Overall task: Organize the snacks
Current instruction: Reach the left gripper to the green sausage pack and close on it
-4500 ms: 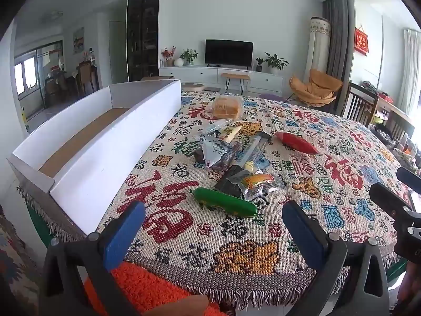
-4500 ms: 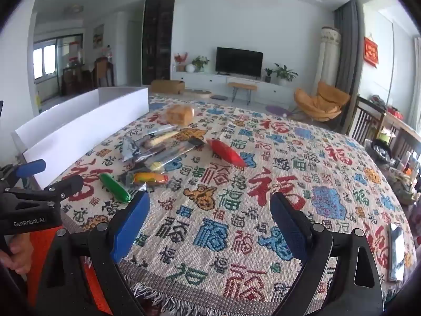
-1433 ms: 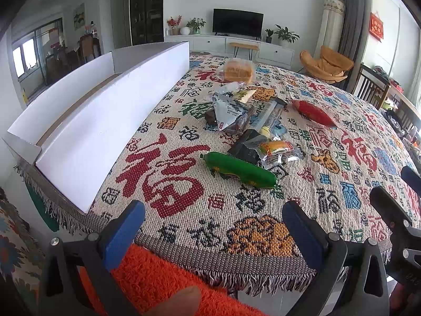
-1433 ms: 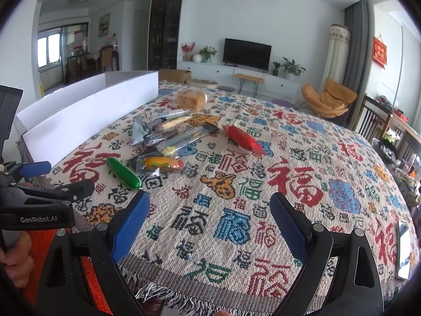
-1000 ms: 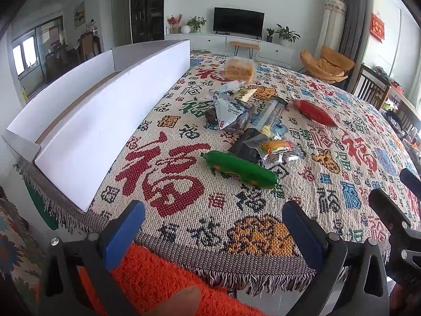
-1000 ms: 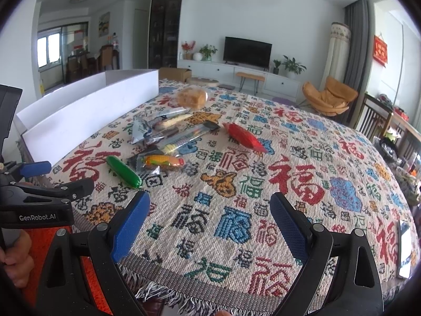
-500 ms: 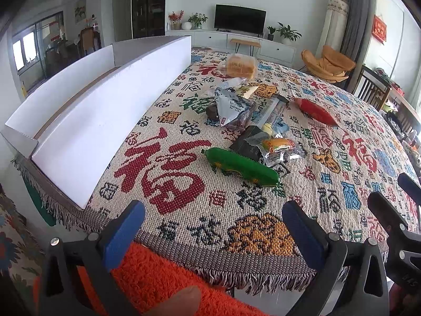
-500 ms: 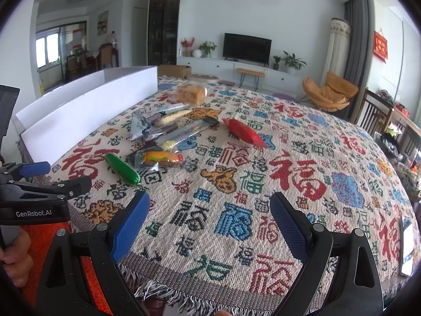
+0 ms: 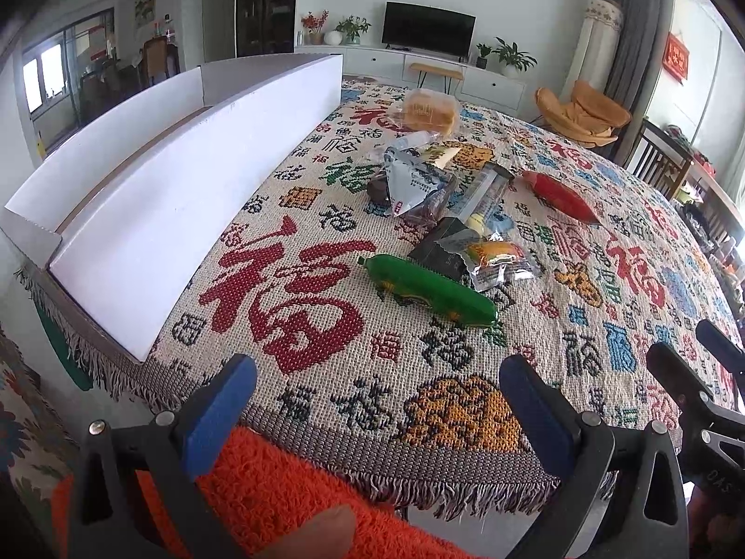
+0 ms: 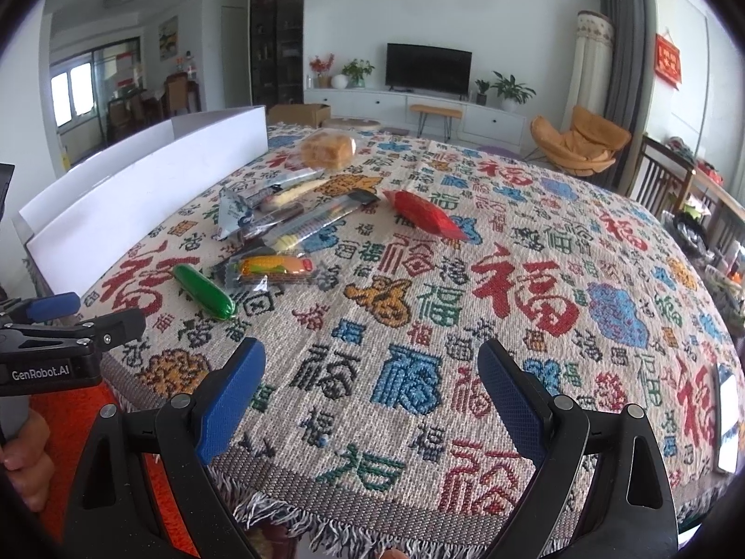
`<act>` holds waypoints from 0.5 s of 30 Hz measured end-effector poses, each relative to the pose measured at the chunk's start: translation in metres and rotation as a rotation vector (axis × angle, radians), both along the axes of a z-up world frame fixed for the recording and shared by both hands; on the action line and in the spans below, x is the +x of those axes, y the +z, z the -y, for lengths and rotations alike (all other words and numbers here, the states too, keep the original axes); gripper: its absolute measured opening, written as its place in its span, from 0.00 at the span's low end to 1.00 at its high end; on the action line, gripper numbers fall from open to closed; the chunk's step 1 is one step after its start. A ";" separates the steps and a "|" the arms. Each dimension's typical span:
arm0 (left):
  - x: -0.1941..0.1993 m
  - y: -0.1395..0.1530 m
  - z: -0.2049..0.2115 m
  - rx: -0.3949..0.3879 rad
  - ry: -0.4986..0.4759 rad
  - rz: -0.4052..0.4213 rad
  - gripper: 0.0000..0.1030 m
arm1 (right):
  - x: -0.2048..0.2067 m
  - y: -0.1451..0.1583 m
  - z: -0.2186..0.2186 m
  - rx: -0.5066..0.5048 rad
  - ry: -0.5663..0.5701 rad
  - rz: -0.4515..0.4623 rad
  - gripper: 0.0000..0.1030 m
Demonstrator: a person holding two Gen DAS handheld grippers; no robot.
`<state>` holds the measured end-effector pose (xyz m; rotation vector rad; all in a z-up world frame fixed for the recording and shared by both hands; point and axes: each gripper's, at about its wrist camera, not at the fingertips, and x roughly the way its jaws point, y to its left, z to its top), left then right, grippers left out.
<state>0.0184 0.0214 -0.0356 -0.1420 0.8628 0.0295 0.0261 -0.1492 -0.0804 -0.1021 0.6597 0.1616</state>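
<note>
While both claws gape empty, left claw (image 9: 377,400); right claw (image 10: 371,382); green sausage (image 9: 426,289) lies beyond.

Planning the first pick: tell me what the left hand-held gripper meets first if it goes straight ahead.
Probably the green sausage-shaped snack, nearest in line with the open left hand-held gripper; only bare tablecloth lies before it. Depth is uncertain.

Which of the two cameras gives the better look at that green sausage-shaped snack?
The left wrist view: the green snack lies close and large, ahead of the open left gripper. The right wrist view shows it smaller, off to the left.
</note>
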 end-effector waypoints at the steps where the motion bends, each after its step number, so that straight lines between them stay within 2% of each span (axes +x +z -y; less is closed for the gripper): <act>1: 0.001 0.000 0.000 -0.003 0.000 -0.002 1.00 | 0.001 0.000 0.001 0.002 -0.004 -0.003 0.92; 10: 0.003 -0.002 -0.005 -0.021 0.002 -0.017 1.00 | 0.016 -0.005 0.020 0.041 -0.059 -0.061 0.92; 15: 0.006 -0.004 -0.009 -0.048 0.003 -0.031 1.00 | 0.059 -0.020 0.044 0.091 -0.097 -0.215 0.92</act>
